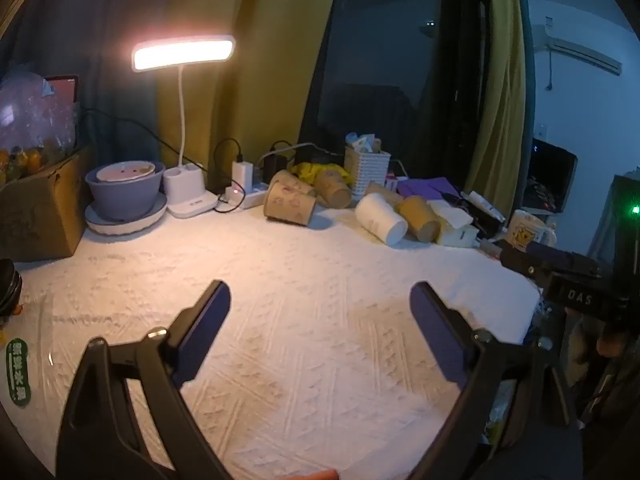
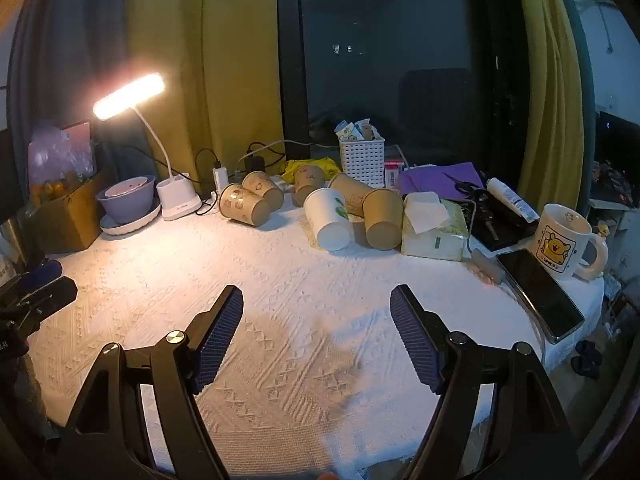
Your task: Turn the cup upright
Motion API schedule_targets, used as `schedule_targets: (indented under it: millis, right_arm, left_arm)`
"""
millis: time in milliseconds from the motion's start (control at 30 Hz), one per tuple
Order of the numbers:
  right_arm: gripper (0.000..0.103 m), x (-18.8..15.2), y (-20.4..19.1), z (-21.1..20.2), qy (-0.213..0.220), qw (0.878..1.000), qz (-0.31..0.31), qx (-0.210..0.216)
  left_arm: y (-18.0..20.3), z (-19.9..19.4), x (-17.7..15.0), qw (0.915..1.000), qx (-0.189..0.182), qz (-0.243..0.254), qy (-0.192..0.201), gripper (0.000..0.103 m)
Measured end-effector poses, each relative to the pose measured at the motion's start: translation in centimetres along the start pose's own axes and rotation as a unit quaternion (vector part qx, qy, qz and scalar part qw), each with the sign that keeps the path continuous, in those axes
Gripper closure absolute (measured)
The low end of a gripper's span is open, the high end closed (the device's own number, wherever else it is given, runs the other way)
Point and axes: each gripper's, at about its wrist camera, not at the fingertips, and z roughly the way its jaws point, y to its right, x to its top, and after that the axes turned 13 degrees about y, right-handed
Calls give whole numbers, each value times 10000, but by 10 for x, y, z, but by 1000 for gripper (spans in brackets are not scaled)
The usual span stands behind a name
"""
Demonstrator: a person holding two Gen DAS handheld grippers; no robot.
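Note:
Several paper cups lie on their sides at the back of the white-clothed table [image 2: 280, 280]. A white cup [image 2: 329, 218] lies beside a brown cup [image 2: 383, 218], with more brown cups [image 2: 244, 204] to their left. The left wrist view shows the white cup [image 1: 380, 218] and a brown cup [image 1: 290, 202] too. My left gripper [image 1: 320, 304] is open and empty above the cloth, well short of the cups. My right gripper [image 2: 316, 304] is also open and empty, in front of the white cup.
A lit desk lamp [image 2: 128, 96] and purple bowl [image 2: 128, 198] stand back left beside a cardboard box [image 2: 68, 216]. A tissue pack [image 2: 434, 228], phone [image 2: 540, 292], mug [image 2: 564, 240] and white basket [image 2: 362, 160] crowd the right. The table [image 1: 280, 280] shows in both views.

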Motion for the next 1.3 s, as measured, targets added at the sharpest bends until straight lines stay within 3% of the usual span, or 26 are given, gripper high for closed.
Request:
schedule_targets:
  millis: [1300]
  right_arm:
    - [24, -1, -3, 0, -46, 9999, -110, 67]
  left_arm:
    - [3, -1, -7, 10000, -19, -37, -13, 11]
